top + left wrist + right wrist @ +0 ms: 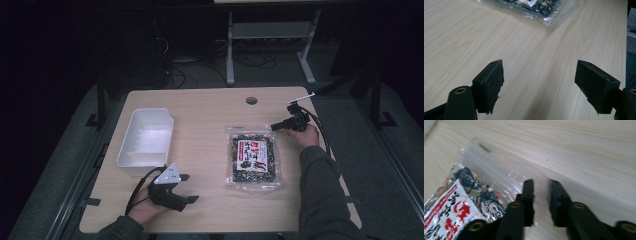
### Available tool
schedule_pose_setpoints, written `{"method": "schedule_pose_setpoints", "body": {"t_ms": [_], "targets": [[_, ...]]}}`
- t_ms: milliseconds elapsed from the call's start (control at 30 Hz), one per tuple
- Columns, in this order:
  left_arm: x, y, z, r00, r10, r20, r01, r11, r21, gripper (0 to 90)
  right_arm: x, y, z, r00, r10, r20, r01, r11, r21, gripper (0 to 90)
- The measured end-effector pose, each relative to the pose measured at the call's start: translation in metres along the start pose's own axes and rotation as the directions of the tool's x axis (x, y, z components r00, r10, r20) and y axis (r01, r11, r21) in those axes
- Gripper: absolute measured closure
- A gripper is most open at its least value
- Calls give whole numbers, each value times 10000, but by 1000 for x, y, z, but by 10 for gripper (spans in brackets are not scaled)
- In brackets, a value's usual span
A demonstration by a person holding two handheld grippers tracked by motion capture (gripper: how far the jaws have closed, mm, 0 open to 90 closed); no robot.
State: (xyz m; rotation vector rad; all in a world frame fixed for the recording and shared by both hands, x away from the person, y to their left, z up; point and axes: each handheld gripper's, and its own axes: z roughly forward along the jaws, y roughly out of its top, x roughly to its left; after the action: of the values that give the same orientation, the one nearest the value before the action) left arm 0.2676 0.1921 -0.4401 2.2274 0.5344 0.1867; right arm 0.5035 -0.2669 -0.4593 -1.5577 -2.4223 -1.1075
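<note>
A clear bag of dark snack mix with a red and white label (252, 160) lies flat on the wooden table (200, 107), right of centre. My right gripper (274, 126) lies low at the bag's far right corner. In the right gripper view its jaws stand close together (541, 182) with the bag's clear sealed corner (499, 167) between them and a narrow gap still showing. My left gripper (191, 188) rests at the front left, jaws wide apart (539, 67) with bare table between them; the bag's near corner (534, 7) lies farther ahead.
A white rectangular tray (150, 111) sits at the table's left, just behind my left hand. A round cable hole (251, 100) is near the far edge. Beyond the table are a dark floor, cables and a metal desk frame (270, 35).
</note>
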Motion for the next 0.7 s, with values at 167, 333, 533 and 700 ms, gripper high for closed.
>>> {"method": "schedule_pose_setpoints", "body": {"t_ms": [167, 333, 533, 700], "targets": [[0, 0, -1, 10000, 9, -44, -10, 10000, -39, 226, 5, -4, -13, 9990, -407, -172, 403, 9989, -226, 895], [-1, 1, -1, 10000, 63, -13, -63, 10000, -60, 226, 17, -8, -35, 9966, -809, -182, 790, 9933, -844, 899], [-1, 4, 0, 10000, 50, 12, -50, 9999, -120, 226, 34, -15, -64, 9908, -1349, -66, 1325, 9800, -1487, 900], [2, 7, 4, 9999, -60, 82, 62, 9998, -210, 225, 51, -19, -89, 9844, -1752, -161, 1669, 9588, -2301, 900]]}}
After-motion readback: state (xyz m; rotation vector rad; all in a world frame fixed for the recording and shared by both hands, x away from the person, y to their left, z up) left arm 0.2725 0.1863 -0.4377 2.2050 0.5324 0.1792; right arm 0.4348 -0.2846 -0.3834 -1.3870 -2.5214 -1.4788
